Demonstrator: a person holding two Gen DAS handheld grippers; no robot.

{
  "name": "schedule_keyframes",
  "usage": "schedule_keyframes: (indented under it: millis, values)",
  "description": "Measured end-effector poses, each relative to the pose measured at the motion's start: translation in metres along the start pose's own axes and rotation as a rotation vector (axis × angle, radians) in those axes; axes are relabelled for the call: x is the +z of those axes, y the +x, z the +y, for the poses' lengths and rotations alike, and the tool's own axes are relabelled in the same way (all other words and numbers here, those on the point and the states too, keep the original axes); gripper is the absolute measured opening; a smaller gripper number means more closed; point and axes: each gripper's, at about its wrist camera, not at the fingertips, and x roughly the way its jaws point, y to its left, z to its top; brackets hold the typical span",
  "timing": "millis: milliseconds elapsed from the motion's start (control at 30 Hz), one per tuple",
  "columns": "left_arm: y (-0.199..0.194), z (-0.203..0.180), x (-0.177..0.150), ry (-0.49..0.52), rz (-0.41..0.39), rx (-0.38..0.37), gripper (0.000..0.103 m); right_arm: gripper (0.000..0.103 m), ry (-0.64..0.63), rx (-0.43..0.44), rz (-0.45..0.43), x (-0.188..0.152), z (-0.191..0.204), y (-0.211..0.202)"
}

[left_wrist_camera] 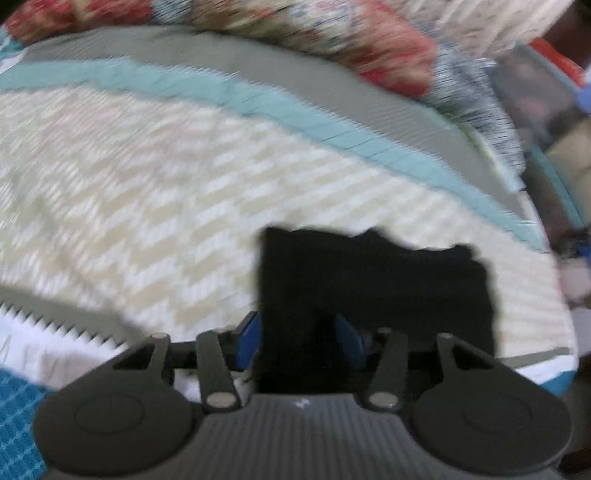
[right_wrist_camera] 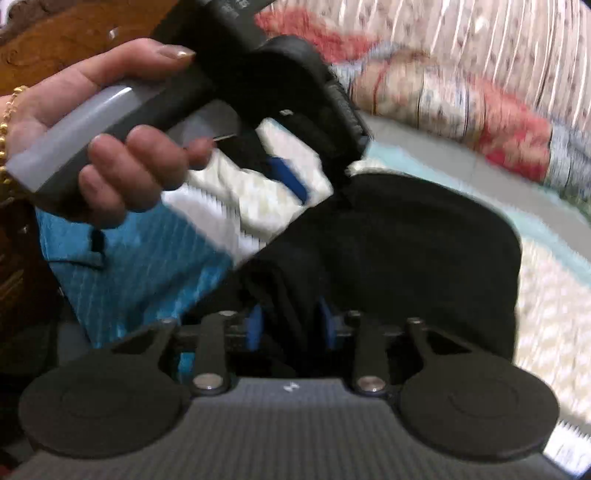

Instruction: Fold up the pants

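The black pants (left_wrist_camera: 376,288) hang as a folded bundle over a cream and white patterned bedspread (left_wrist_camera: 155,192). My left gripper (left_wrist_camera: 301,338) is shut on the pants' near edge, its blue pads pressed into the cloth. In the right wrist view the pants (right_wrist_camera: 424,251) spread out ahead and bunch between my right gripper (right_wrist_camera: 291,325), which is shut on them. The left gripper (right_wrist_camera: 295,173) also shows there, held by a hand (right_wrist_camera: 110,147), clamped on the pants' upper left edge. Both views are blurred by motion.
The bedspread has a teal band (left_wrist_camera: 295,118) and a grey border (left_wrist_camera: 332,77). A floral red and blue quilt (left_wrist_camera: 332,33) is heaped along the far side, also in the right wrist view (right_wrist_camera: 461,96). A blue checked cloth (right_wrist_camera: 140,266) lies left, beside a wooden headboard (right_wrist_camera: 74,33).
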Motion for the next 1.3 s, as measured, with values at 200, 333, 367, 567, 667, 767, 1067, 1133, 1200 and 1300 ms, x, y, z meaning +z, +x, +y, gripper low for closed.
schedule_keyframes:
  millis: [200, 333, 367, 567, 667, 767, 1067, 1133, 1200, 1300]
  values:
    - [-0.029, 0.012, -0.021, -0.062, -0.087, -0.118, 0.077, 0.049, 0.219, 0.107, -0.159, -0.010, -0.028, -0.067]
    - [-0.042, -0.005, -0.037, -0.003, -0.098, -0.132, 0.085, 0.049, 0.355, -0.029, -0.196, -0.022, -0.058, -0.082]
    - [-0.043, -0.011, -0.040, 0.023, -0.097, -0.127, 0.087, 0.046, 0.400, -0.059, -0.186, -0.025, -0.068, -0.081]
    - [-0.028, -0.035, -0.072, 0.177, -0.056, 0.031, 0.076, 0.032, 0.606, -0.003, -0.075, -0.044, -0.083, -0.047]
    - [-0.014, -0.025, -0.081, 0.145, -0.027, 0.062, 0.080, 0.037, 0.555, -0.025, -0.011, -0.044, -0.072, -0.024]
    - [-0.006, -0.008, -0.082, 0.073, -0.019, 0.041, 0.088, 0.038, 0.593, -0.013, -0.012, -0.049, -0.076, -0.026]
    - [-0.009, -0.004, -0.088, 0.070, -0.041, 0.043, 0.097, 0.039, 0.695, 0.036, -0.057, -0.063, -0.087, -0.050]
    - [-0.008, -0.002, -0.088, 0.069, -0.043, 0.037, 0.099, 0.044, 0.736, 0.022, -0.086, -0.069, -0.095, -0.056]
    - [-0.008, -0.002, -0.089, 0.064, -0.046, 0.032, 0.100, 0.044, 0.788, 0.008, -0.108, -0.075, -0.104, -0.064]
    - [-0.008, -0.002, -0.090, 0.062, -0.049, 0.033, 0.102, 0.048, 0.864, 0.001, -0.107, -0.086, -0.116, -0.068]
